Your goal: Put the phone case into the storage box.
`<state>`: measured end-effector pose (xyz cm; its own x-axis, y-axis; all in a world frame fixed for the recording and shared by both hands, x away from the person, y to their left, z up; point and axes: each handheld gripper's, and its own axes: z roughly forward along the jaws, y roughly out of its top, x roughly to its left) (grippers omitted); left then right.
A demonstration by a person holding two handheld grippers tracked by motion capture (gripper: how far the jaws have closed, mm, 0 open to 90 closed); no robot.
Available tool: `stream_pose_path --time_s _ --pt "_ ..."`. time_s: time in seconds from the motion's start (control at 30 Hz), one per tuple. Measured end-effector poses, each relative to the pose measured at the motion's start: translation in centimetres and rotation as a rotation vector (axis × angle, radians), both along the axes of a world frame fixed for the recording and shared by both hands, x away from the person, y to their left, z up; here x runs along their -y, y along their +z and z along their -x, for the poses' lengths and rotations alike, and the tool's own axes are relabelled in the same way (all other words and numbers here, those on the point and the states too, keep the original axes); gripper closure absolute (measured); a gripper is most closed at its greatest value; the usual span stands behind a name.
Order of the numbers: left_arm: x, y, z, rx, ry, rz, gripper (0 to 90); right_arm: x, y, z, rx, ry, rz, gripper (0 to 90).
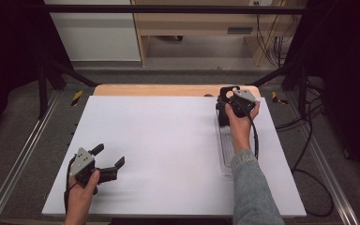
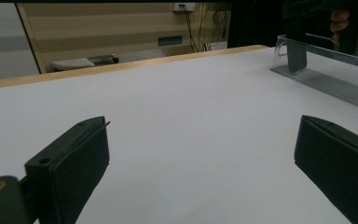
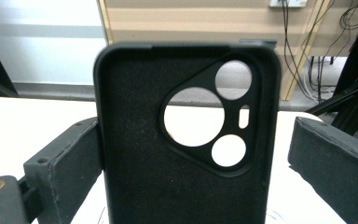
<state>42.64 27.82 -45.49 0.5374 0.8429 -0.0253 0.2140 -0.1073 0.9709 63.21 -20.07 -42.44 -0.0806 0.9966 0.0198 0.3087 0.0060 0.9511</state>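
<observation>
A black phone case with camera cut-outs stands upright, its inner side facing me in the right gripper view. My right gripper is open around it: the left jaw lies against the case's edge and the right jaw stands clear of it. In the high view the case stands at the far end of a clear plastic holder, with the right gripper over it. My left gripper rests open near the front left of the white board, nothing between its jaws.
The clear holder runs front to back along the board's right side. A wooden table edge shows beyond the board. Metal rails and cables flank the table.
</observation>
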Motion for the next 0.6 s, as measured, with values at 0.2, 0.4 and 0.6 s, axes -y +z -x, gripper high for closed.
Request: stream_pose_path --time_s 0.2,0.4,0.6 --pt "-0.1 0.0 0.0 0.000 0.005 0.004 3.3 0.1 0.6 0.4 0.005 -0.005 -0.009 3.9" --pt "0.0 0.0 0.0 0.001 0.002 -0.003 3.3 0.2 1.1 0.8 0.003 0.005 -0.008 4.0" --pt "-0.1 0.0 0.0 0.000 0.006 0.000 3.3 0.2 1.2 1.1 0.008 0.010 -0.020 4.1"
